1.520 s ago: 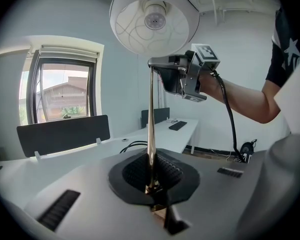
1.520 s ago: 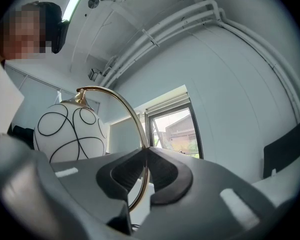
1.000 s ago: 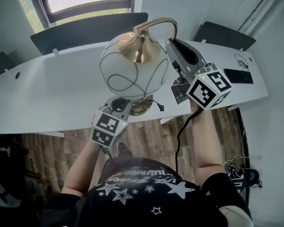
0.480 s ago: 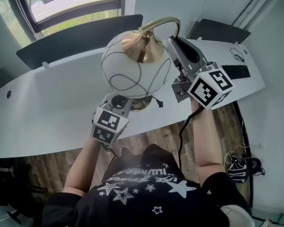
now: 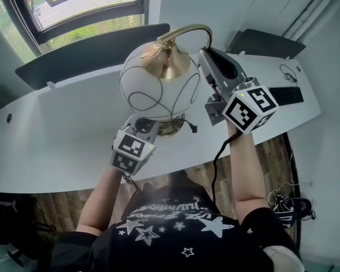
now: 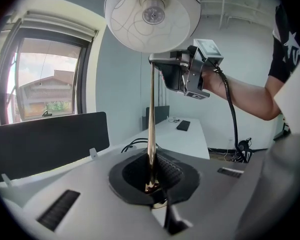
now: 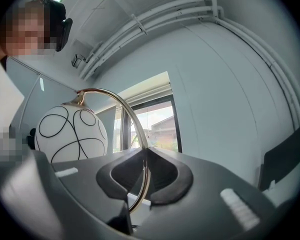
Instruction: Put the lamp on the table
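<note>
Over the white worktop (image 5: 56,135) near its front edge, the globe lamp (image 5: 158,89) is in transit, with the left hand-held gripper (image 6: 151,184) clamped on its brass stem (image 6: 151,114) and the right hand-held gripper (image 7: 142,174) clamped on its arched neck (image 7: 121,106), so the next move is probably to lower the base flat.

Black keyboard (image 5: 285,94) — window (image 5: 79,4) beyond

**Lamp between two grippers, over the near edge of the table**

The lamp (image 5: 158,86) stands above the near edge of the table (image 5: 56,135); whether its base touches the top, I cannot tell. The left gripper (image 5: 150,123) is low, with the lamp's stem between its jaws. The right gripper (image 5: 207,58) is higher, right of the shade, with the curved arm between its jaws. A partition panel (image 5: 96,50) stands along the table's far edge, and the window (image 5: 85,4) is behind it. A keyboard (image 5: 286,94) lies at the table's right end, a cable (image 5: 288,72) just behind it.
</note>
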A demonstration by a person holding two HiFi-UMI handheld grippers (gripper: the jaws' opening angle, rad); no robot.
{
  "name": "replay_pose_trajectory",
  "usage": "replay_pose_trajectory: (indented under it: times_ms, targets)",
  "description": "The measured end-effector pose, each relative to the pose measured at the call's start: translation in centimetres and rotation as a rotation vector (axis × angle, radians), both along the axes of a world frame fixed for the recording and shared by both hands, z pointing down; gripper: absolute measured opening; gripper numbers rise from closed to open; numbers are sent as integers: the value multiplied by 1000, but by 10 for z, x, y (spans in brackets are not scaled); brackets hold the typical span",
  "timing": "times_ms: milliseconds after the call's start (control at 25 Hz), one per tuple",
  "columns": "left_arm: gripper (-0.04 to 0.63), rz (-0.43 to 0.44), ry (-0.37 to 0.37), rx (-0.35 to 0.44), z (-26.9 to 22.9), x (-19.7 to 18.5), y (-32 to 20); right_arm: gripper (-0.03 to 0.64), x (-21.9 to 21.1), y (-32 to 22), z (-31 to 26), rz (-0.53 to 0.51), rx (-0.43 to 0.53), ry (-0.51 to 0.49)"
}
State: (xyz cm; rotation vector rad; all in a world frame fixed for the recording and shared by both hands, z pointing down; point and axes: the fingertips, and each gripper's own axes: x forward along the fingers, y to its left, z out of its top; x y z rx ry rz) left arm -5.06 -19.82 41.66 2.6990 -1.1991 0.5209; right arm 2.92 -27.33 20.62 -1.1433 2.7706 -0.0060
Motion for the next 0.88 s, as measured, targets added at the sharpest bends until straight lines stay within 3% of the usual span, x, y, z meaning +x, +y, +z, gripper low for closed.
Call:
replay_pose_trajectory:
  times_ms: [560, 880]
  targets:
    - [6, -142, -24, -35, 30, 48, -128, 43, 36, -139, 27, -158, -49, -49]
    - [6, -179, -53, -51, 46, 54, -180, 43, 46, -197, 46, -183, -87, -58]
